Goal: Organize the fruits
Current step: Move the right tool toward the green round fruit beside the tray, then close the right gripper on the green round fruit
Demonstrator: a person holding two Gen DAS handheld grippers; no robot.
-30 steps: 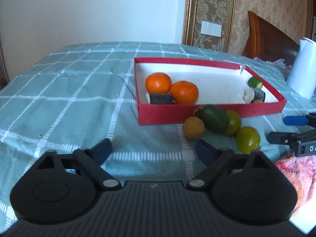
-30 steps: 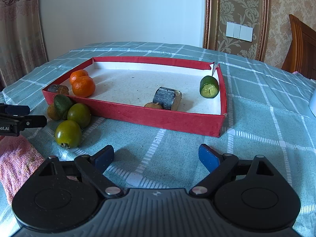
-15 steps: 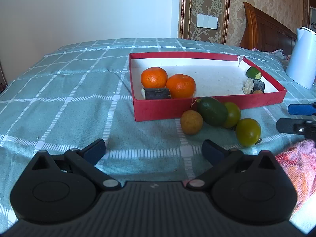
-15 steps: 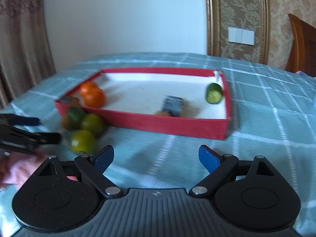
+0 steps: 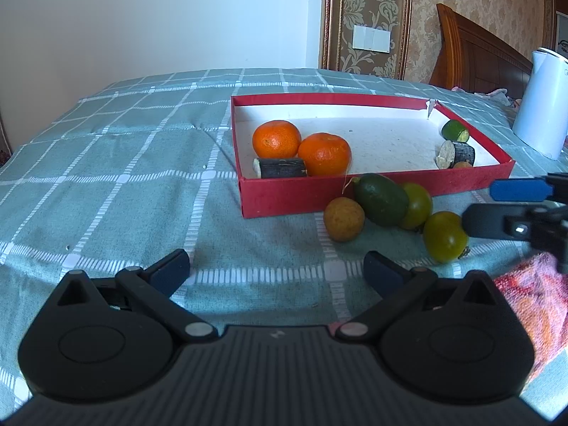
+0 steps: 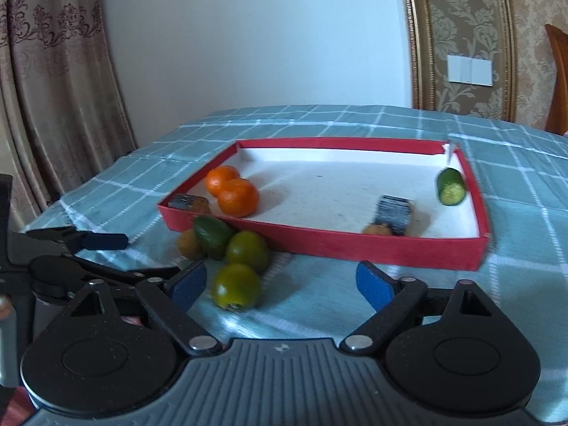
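Loose fruits (image 5: 385, 209) beside the red box (image 5: 280, 200), on the worktop.
Left tool (image 5: 275, 266) is held wide open and empty; right tool (image 6: 280, 282), closing, holds nothing. Fruits are judged round, smooth, rollable: grasp across the middle.

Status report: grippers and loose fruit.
Left gripper open, empty. Right gripper closing, nothing between. Nearest green fruit outside red box. Path clear.
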